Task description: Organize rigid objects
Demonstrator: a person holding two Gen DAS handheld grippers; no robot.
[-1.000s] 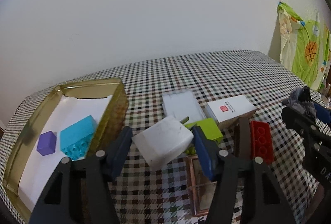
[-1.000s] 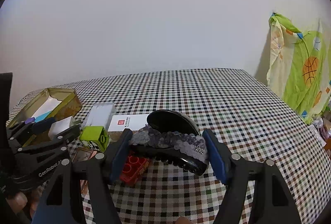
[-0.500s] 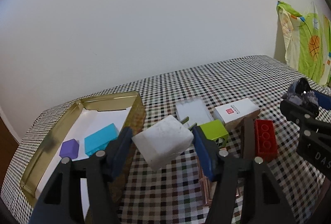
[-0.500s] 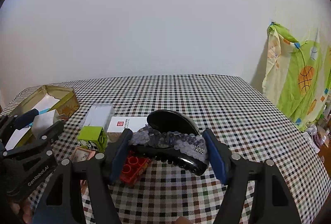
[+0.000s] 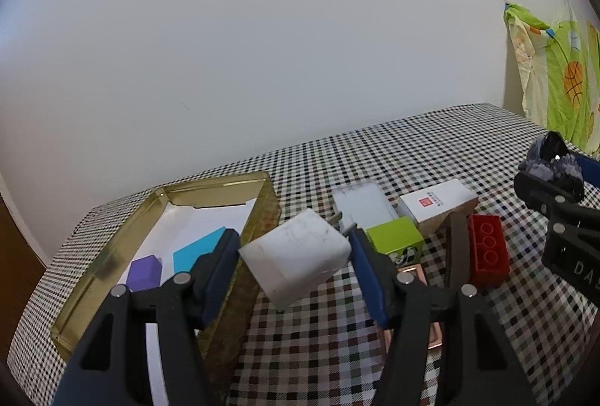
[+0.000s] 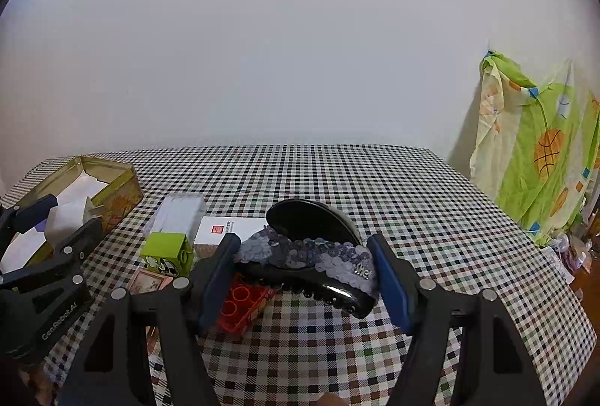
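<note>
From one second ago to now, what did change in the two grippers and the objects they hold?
The left gripper, shut on the white charger, tilted up and shifted a little toward the gold tin; from the right wrist it now sits beside the tin. Unchanged: the right gripper holds the sequined hair clip in place; blocks and boxes lie untouched.

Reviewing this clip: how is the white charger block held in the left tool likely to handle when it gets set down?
The white charger block looks stiff: its flat faces show no denting between the left tool pads. Its smooth plastic could slip; it sits tilted in the grip. Boxy, so probably no rolling, though the prongs might tip it.
</note>
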